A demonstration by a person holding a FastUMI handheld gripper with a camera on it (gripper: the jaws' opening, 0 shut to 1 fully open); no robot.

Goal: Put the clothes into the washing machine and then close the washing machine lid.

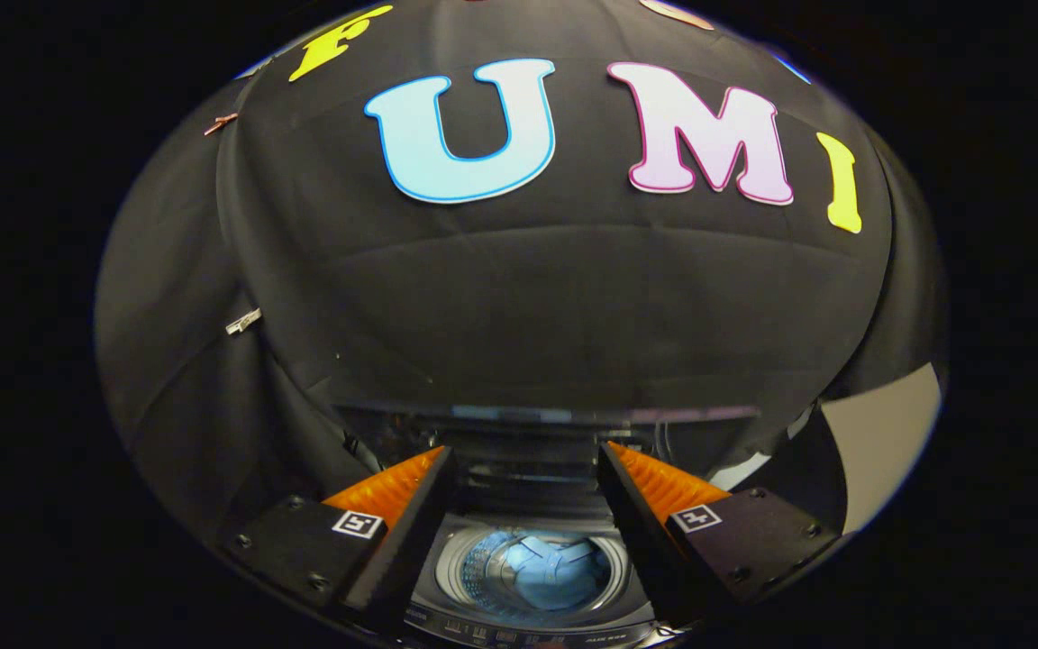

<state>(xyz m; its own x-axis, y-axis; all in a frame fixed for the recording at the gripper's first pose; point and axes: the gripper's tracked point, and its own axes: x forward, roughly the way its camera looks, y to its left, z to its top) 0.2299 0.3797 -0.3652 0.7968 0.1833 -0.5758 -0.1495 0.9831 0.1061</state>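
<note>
The black cloth wall (519, 297) of the booth takes up most of the view, hanging in soft folds behind everything else. Two small clips sit on its left part, one (221, 123) high up and another (243, 321) lower down. Off to the right, past the edge of the cloth, a pale panel (884, 433) shows.

Below the cloth stands the washing machine (528, 577), seen from above, top-loading. Its lid (537, 424) is raised: a dark glossy pane standing up at the back of the machine, just beyond the fingertips, catching reflections of the booth. Nothing lies across the mouth of the drum (532, 568); the ring of the opening is plain to see. At the near rim runs the control strip (519, 634), its marks too small to make out.

Inside the drum lie the clothes (548, 570), a light blue bundle, crumpled, resting low against the perforated wall.

The tongs (526, 469) hang above the machine, fingers wide apart and holding nothing. Each finger carries a small square marker tag, one on the left (359, 524) and one on the right (696, 518). The drum opening and the blue bundle sit directly between the two fingers, lower down and well apart from them; no part of the cloth touches either finger
</note>
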